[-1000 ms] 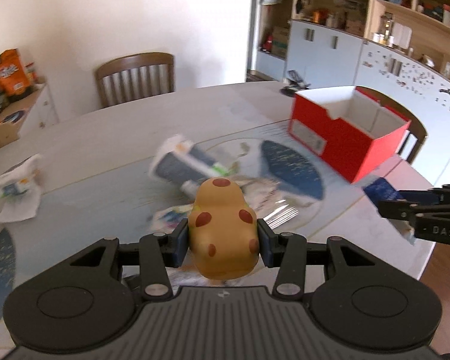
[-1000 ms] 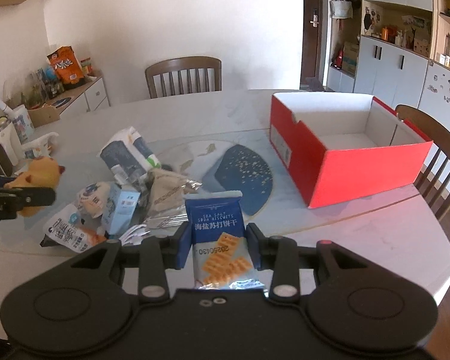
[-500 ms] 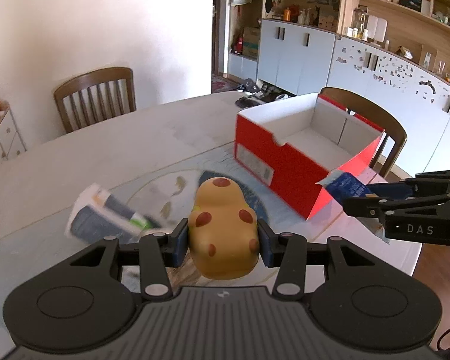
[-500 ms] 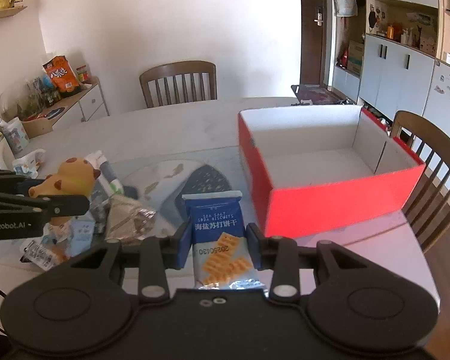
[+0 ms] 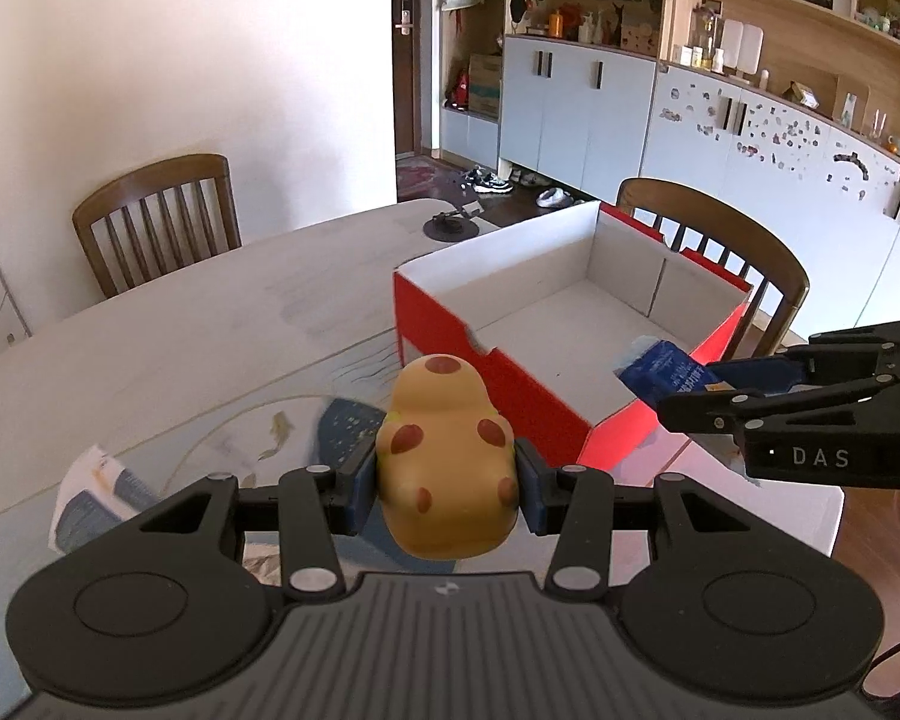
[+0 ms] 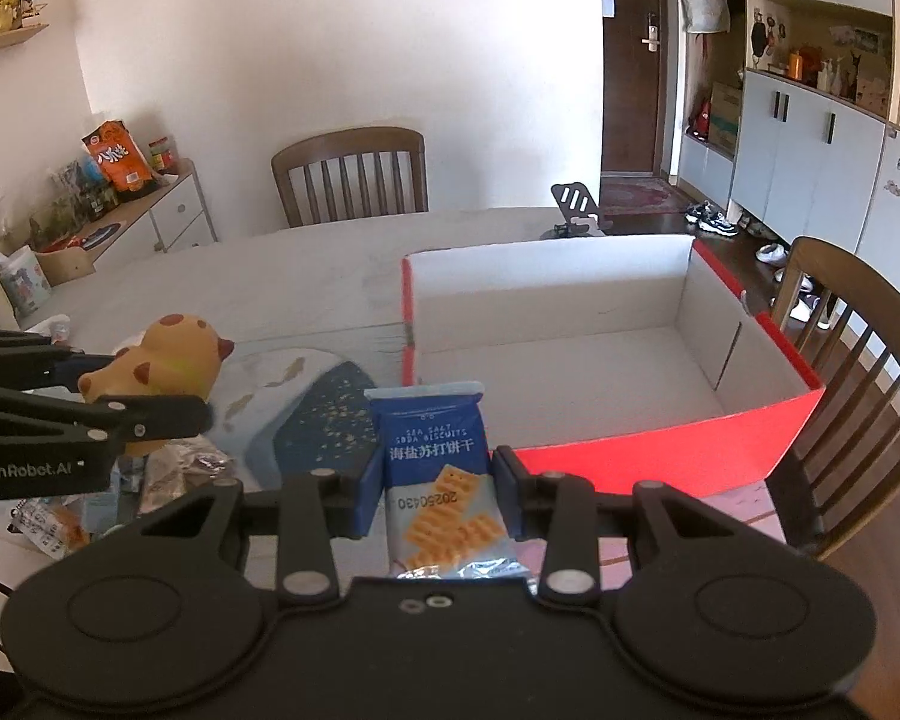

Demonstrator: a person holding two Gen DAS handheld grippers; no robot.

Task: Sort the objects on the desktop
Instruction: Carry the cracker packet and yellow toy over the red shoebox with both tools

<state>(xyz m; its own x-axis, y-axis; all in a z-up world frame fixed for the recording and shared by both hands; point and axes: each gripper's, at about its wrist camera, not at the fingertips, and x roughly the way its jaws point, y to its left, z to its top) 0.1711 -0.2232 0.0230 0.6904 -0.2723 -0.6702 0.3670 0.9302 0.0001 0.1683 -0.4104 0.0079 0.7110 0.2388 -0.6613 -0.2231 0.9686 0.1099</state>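
My left gripper [image 5: 445,483] is shut on a tan spotted toy animal [image 5: 444,456], held above the table just short of the red box [image 5: 540,396]. The same toy [image 6: 162,360] shows at the left of the right wrist view, clamped in the left gripper [image 6: 114,387]. My right gripper [image 6: 438,486] is shut on a blue soda-biscuit packet [image 6: 435,468], held in front of the red box [image 6: 660,456], whose white inside is bare. In the left wrist view the right gripper [image 5: 708,396] holds the packet [image 5: 660,369] over the box's near right corner.
Loose snack packets [image 6: 54,522] lie on the table [image 5: 180,324] to the left. A white-and-grey pack [image 5: 96,498] lies near the left gripper. Wooden chairs [image 5: 156,216] [image 6: 846,372] stand at the far side and behind the box. A phone stand [image 6: 576,210] is on the far edge.
Both grippers have travelled right, away from the pile of packets and toward the red box, each keeping its grip. The box now looks larger and nearer in both views.
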